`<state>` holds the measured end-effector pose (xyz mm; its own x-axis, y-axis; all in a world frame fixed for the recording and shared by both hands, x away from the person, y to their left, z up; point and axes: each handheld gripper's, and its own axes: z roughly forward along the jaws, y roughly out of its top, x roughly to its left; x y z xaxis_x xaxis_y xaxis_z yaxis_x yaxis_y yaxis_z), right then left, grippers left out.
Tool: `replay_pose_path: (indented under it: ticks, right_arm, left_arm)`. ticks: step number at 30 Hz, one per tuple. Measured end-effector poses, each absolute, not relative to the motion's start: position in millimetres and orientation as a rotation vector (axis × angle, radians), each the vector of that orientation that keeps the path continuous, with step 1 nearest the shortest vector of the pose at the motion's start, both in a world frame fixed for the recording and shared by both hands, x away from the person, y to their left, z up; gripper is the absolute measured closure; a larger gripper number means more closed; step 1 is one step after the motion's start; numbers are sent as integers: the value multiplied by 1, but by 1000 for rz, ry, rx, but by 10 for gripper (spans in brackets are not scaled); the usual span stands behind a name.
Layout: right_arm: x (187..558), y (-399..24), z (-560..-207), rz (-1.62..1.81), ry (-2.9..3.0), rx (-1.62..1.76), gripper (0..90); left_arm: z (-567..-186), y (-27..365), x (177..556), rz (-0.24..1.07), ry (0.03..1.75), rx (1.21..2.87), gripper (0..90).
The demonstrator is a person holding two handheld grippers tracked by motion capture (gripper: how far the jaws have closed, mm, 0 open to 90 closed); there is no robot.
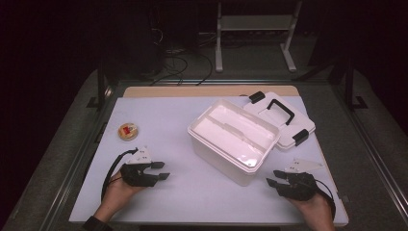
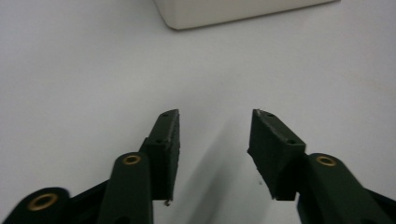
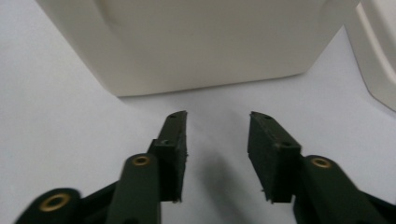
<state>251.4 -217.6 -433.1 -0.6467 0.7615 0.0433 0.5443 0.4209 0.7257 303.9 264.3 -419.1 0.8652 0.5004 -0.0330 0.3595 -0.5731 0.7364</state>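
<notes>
Looking down from the high view, we have a white worktop (image 1: 192, 192) with an open white box (image 1: 233, 140) sitting right of centre, turned at an angle. Its lid (image 1: 281, 118) lies flat just behind and to the right of it, touching the box's far corner, black handle and two black latches facing up. The inside of the box is bright and washed out, so we cannot tell what it holds beyond a divider running across it.

Over on the left, well apart from the box, there's a small round dish (image 1: 128, 131) with something red in it.

We see the left gripper (image 1: 161, 170) low over the near left of the worktop, held in the left hand (image 1: 115, 192), jaws spread wide with nothing between them. In the left gripper view they point over bare white surface, with a corner of the box far ahead.

The right gripper (image 1: 272, 177) sits at the near right in the right hand (image 1: 315, 207), jaws also wide and empty. In the right gripper view the box wall (image 3: 196, 42) stands near, just ahead of the jaw tips, not touching, with the lid's edge at the far right.
</notes>
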Motion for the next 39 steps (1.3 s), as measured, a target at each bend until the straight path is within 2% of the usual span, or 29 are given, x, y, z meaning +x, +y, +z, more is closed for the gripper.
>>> replay_pose_path:
  ticks: [10, 25, 39]
  right_arm:
    - [269, -220, -417, 1066, 2405, 1112, 882]
    - [289, -218, -392, 1080, 2395, 1076, 896]
    - [298, -219, -384, 1080, 2387, 1065, 896]
  left_arm:
    - [-398, 254, 330, 188, 586, 2224, 898]
    - [-368, 237, 384, 208, 549, 2197, 899]
    - [-367, 207, 434, 179, 496, 2169, 899]
